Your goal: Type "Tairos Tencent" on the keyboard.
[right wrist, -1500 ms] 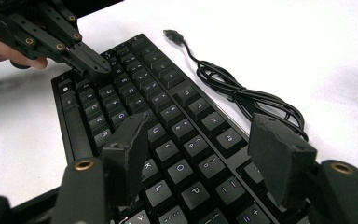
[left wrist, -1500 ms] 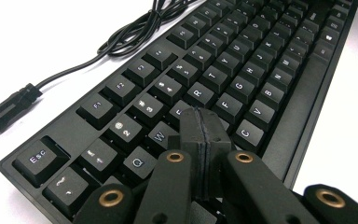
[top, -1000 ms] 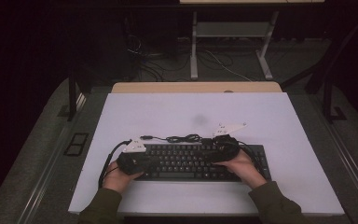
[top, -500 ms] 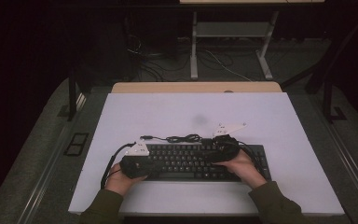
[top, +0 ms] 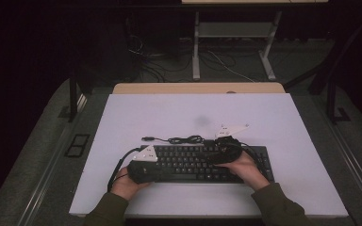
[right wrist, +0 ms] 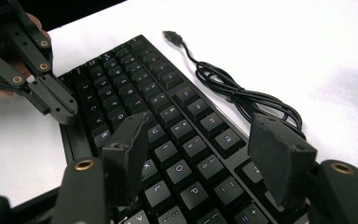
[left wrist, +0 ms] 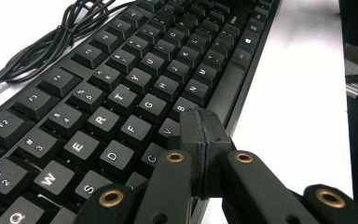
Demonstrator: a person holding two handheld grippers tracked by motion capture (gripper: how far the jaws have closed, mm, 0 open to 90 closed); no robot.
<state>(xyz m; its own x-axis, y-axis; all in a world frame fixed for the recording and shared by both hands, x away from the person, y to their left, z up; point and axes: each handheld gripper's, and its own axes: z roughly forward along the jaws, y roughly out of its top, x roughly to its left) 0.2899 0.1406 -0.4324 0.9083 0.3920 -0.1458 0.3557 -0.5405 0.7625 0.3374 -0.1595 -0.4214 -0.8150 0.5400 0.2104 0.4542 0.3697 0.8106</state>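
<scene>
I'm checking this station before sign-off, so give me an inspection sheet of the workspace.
Surface: white table, bare beyond the keyboard.
Job's things: black keyboard lying flat near the front edge.
Clutter: nothing seen.
Tongs: left tongs shut, tips over the keys near the space bar; right tongs open above the keys, holding nothing.
Cables: keyboard cable bundled behind the keyboard, plug loose.
Surroundings: dark floor, desk frame and wires behind the table.

I see the keyboard (top: 188, 162) on the table's (top: 283, 122) near half, its cable (top: 179, 139) coiled just behind it. Left gripper (top: 156, 170) over kbd's left end, right gripper (top: 217, 157) over right-centre, jaws facing each other.
</scene>
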